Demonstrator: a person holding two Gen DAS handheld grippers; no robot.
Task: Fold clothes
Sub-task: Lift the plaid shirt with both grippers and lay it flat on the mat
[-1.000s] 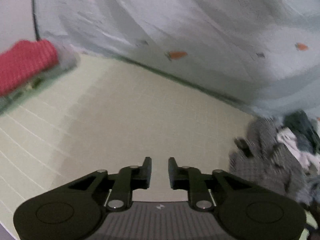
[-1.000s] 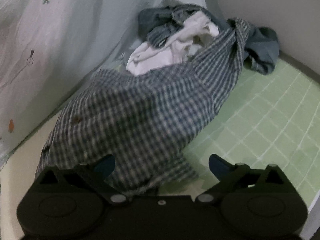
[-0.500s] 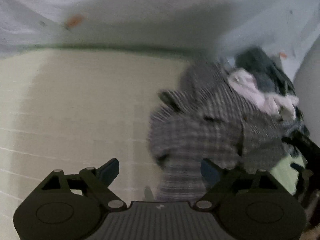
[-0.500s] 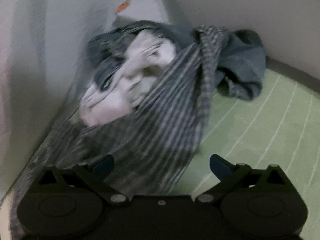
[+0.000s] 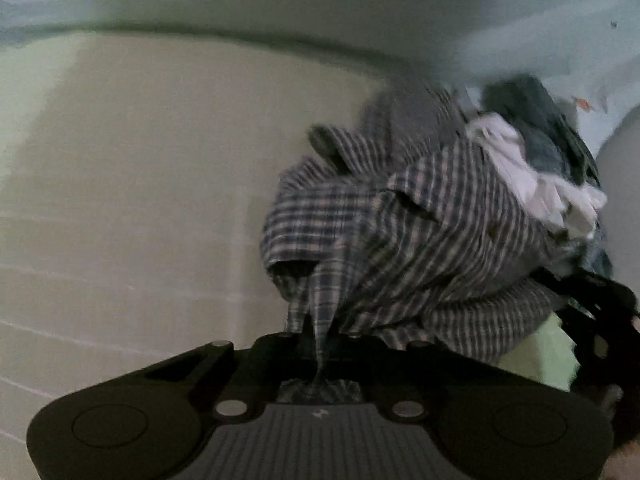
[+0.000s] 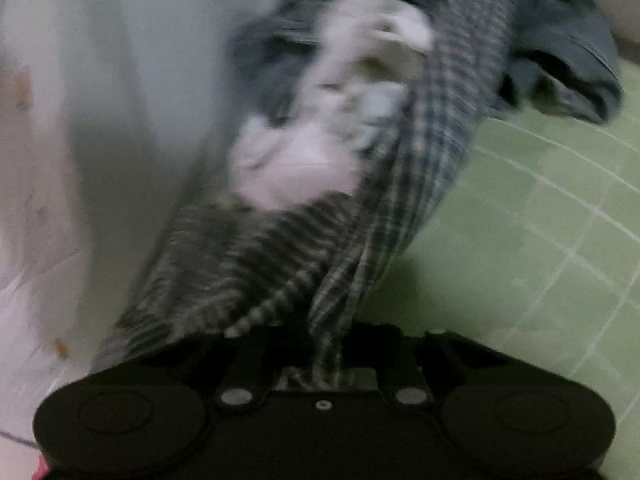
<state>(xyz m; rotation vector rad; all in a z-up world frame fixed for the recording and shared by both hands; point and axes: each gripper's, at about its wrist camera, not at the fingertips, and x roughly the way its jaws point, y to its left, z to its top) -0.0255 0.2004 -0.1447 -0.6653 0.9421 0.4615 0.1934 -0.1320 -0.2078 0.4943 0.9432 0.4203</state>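
Observation:
A crumpled blue-and-white plaid shirt [image 5: 420, 232] lies on a pale green gridded mat [image 5: 120, 200], its far end resting on a heap of clothes. My left gripper [image 5: 318, 344] is shut on a fold at the shirt's near edge, and cloth bunches up between the fingers. In the right wrist view the same plaid shirt [image 6: 400, 208] runs up from my right gripper [image 6: 328, 354]. Its jaws are closing, with a strip of the fabric pinched between them. That view is blurred.
Behind the shirt, a white garment [image 5: 532, 176] [image 6: 304, 160] and a blue-grey garment [image 5: 536, 120] [image 6: 560, 52] are piled together. A pale sheet with a carrot print [image 5: 280, 0] [image 6: 80, 120] hangs along the back. The green mat [image 6: 540, 240] extends to the right.
Both grippers have come down and forward onto the plaid shirt. Half a second ago both stood wide open; now both are closed on its fabric. The red cloth has left the left view.

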